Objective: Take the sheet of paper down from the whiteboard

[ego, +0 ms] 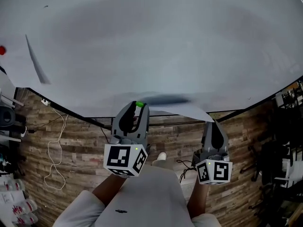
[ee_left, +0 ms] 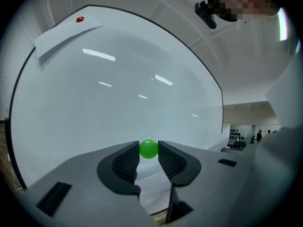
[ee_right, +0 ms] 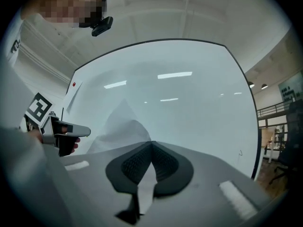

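The whiteboard fills the upper head view. A white sheet of paper hangs off the board's lower edge, one corner pinched in my right gripper, which is shut on it. In the right gripper view the sheet rises from between the closed fingertips of the right gripper. My left gripper is shut on a small green ball magnet, held level just off the board. The left gripper view has the magnet squeezed between both ribbed pads.
A second sheet stays on the board's left side under a red magnet. Below the board is a wood-plank floor with a loose white cable, bottles and gear at left, dark chairs at right.
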Tool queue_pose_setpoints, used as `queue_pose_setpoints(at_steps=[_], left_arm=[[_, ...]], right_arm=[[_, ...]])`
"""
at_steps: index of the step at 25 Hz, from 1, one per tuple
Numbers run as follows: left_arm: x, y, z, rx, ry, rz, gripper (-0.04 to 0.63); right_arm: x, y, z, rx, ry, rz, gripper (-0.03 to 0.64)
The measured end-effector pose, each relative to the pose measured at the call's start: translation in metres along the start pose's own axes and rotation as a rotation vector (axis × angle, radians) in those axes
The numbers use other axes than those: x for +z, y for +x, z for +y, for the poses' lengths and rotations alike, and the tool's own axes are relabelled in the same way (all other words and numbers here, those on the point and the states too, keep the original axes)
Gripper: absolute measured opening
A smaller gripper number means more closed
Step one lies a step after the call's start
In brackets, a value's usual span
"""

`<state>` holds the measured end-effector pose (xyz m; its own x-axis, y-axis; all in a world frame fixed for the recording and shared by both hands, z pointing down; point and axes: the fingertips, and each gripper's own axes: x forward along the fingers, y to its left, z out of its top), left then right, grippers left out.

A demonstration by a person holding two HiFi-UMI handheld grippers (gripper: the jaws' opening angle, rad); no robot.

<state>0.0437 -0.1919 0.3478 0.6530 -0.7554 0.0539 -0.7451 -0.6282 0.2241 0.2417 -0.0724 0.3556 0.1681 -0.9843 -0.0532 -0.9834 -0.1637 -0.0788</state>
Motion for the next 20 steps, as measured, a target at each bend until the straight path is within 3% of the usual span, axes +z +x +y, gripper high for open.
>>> queue_pose_setpoints(at_steps=[13, 20], left_arm=[[-0.032, -0.005, -0.012, -0.108, -0.003, 0.095, 0.124], [-0.029, -0.008, -0.021, -0.155, 0.01, 0.109, 0.124]], right_arm=[[-0.008, -0.053, -0.032, -0.184, -0.001, -0.025, 0.009], [0.013, -0.077, -0.04, -0.252, -0.03, -0.072, 0.009]])
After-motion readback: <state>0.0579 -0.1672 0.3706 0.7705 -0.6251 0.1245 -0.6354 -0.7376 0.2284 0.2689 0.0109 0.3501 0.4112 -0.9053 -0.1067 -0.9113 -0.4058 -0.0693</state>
